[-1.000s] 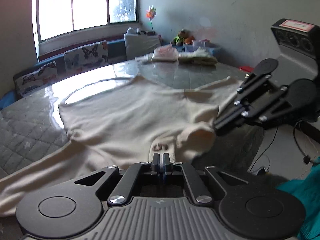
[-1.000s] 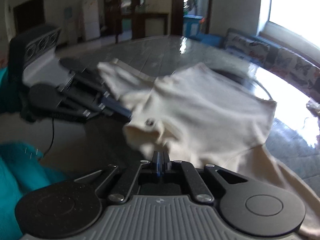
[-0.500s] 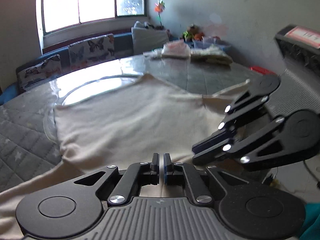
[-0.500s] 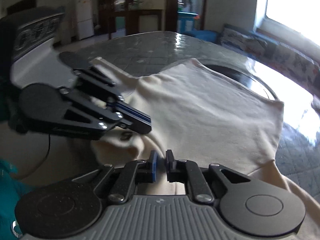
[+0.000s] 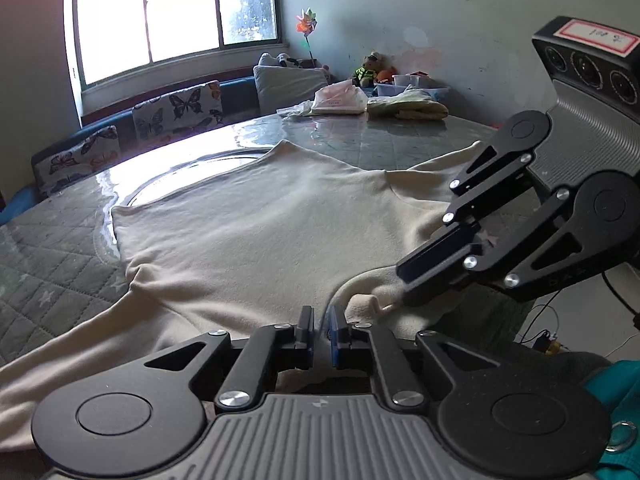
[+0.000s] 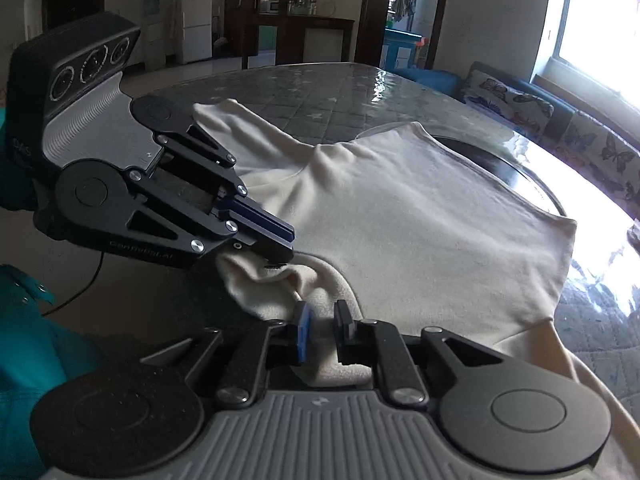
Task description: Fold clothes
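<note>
Nearest us, the left gripper (image 5: 320,330) has its fingers slightly parted just over the collar of the cream sweater (image 5: 256,240); one second ago they were pressed together on that cloth. The right gripper (image 6: 323,322) likewise stands spread, a gap showing between its blue pad and black finger, where earlier it pinched the collar fold. We see the collar lying slack at the table's near edge, between the two grippers, no longer lifted. In the left wrist view the right gripper (image 5: 416,280) points down at the collar from the sweater's right side. The sweater lies flat, back up, on the grey quilted table (image 5: 48,248), one sleeve trailing off toward us on each side. Beyond the sweater's hem the tabletop is bare and glossy, with a round inlay partly under the hem. Farther from the sweater sit folded clothes (image 5: 404,110) at the far edge, then butterfly cushions (image 5: 176,110) under the window.
</note>
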A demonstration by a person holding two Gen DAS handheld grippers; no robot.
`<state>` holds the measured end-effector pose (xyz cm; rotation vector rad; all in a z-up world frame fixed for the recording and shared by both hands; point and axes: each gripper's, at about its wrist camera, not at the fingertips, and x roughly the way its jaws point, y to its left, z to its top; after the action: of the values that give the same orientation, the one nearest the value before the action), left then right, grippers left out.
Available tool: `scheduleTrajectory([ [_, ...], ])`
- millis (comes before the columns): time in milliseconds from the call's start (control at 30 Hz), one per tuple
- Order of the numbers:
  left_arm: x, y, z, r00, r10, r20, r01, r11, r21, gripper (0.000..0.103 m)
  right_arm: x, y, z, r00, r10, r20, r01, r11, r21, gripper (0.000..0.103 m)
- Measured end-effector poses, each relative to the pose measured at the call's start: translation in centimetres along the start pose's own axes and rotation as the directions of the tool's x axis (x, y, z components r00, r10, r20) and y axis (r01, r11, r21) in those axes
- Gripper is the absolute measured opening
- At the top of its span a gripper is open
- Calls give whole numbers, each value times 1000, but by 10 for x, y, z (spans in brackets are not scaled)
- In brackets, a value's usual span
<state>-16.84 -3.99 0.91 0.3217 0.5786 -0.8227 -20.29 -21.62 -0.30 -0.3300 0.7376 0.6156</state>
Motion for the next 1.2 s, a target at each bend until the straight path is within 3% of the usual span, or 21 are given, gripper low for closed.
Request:
scheduleTrajectory([
  [100,-4,12,9,1000,10,7,-10,999,-53,12,-9,-14,3,999,9,45,-13,996,89,19],
  [267,1,41,27,996,89,30,-83,985,-151,15,-10,-44,-1,995,-69,69,50,968,244,21],
  [367,13,54,28,993,121,0,-119,976,-181,24,-6,-57,-13,995,-96,42,78,946,313,22],
  [500,25,61,15,987,147,-69,-157,972,-175,25,-7,-61,-27,995,-98,2,92,941,326,25],
  [733,15,53,24,988,150,-35,-153,975,-161,31,-22,-72,-27,990,-126,61,94,923,373,32],
  [900,12,37,40,993,122,8,-119,983,-138,34,-17,-72,-37,991,-127,32,105,915,390,33],
  [967,12,31,46,994,106,24,-102,985,-137,43,-26,-74,-40,988,-141,56,105,901,421,38],
  [1100,15,12,55,997,55,47,-50,992,-115,44,-50,-87,-53,965,-248,80,176,846,503,42],
  [1200,21,-2,60,999,18,49,-13,995,-102,44,-63,-100,-71,938,-345,39,267,788,555,43],
])
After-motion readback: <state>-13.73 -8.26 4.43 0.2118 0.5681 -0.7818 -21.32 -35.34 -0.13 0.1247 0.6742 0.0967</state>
